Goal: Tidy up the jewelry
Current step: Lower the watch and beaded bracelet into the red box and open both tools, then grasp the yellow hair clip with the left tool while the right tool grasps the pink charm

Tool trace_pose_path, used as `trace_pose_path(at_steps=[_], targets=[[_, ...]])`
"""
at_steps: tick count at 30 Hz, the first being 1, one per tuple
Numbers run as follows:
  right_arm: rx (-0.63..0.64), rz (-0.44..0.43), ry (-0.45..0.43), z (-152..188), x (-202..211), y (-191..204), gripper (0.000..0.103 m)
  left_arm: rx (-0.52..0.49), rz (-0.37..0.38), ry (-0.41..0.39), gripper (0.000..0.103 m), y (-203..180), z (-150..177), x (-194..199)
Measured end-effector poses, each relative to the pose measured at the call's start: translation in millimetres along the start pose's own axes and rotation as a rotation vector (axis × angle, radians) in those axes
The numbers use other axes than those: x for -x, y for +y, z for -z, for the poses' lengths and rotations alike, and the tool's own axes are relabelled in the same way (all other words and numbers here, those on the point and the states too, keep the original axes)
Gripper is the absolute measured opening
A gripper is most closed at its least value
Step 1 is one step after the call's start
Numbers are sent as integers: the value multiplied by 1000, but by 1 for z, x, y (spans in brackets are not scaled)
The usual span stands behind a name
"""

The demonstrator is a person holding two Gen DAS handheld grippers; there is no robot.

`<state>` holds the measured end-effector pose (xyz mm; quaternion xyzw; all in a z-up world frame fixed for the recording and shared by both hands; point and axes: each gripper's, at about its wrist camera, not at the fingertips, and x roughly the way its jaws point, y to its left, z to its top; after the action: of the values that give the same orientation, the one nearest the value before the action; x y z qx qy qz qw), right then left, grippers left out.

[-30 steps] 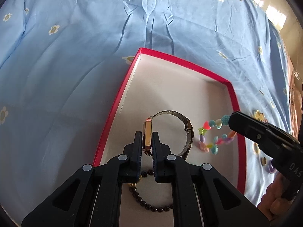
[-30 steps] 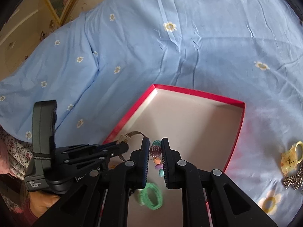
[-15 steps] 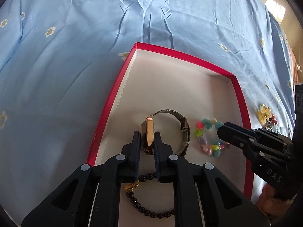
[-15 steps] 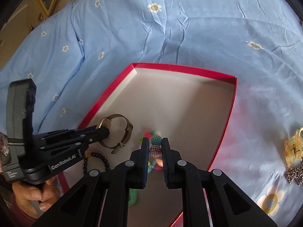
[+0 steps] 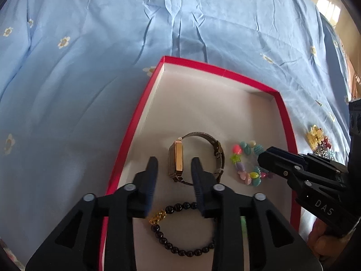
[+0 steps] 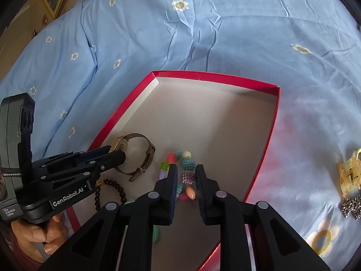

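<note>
A red box (image 5: 135,122) with a pale floor lies on the blue flowered bedsheet. A gold watch (image 5: 178,158) with a mesh strap rests on its edge on the box floor. My left gripper (image 5: 174,161) straddles it with jaws opening, and the pads are clear of the case. A colourful bead bracelet (image 6: 187,162) lies on the floor to the right of the watch (image 6: 135,153). My right gripper (image 6: 186,169) stands over the bracelet with jaws opening, and a purple bead sits loose between the fingers. The left gripper (image 6: 117,155) shows at the left of the right wrist view.
A black bead bracelet (image 5: 180,237) with a gold charm lies near the box's front, and a green ring (image 6: 155,234) lies beside it. On the sheet right of the box (image 6: 268,135) are a yellow hair clip (image 6: 349,176) and a silvery chain (image 6: 352,205).
Both grippers' jaws have spread apart. The watch and the colourful bracelet, gripped before, now lie loose on the box floor. The right gripper came down into the box.
</note>
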<state>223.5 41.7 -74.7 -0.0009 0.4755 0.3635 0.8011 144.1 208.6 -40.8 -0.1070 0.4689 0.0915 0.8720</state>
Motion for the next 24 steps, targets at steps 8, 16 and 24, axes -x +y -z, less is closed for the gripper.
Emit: trace_pose_path(at_steps=[8,16,24], targets=[[-38,-29,-92,6,44,-5,40,38,16,-44,36,-1,7,28],[-111,7,-162,28,98,-37,46,56,71,-52,42,-18,24,47],[-180,85,-187,56,135,-76,47,27,117,-33,49,-48,35,53]])
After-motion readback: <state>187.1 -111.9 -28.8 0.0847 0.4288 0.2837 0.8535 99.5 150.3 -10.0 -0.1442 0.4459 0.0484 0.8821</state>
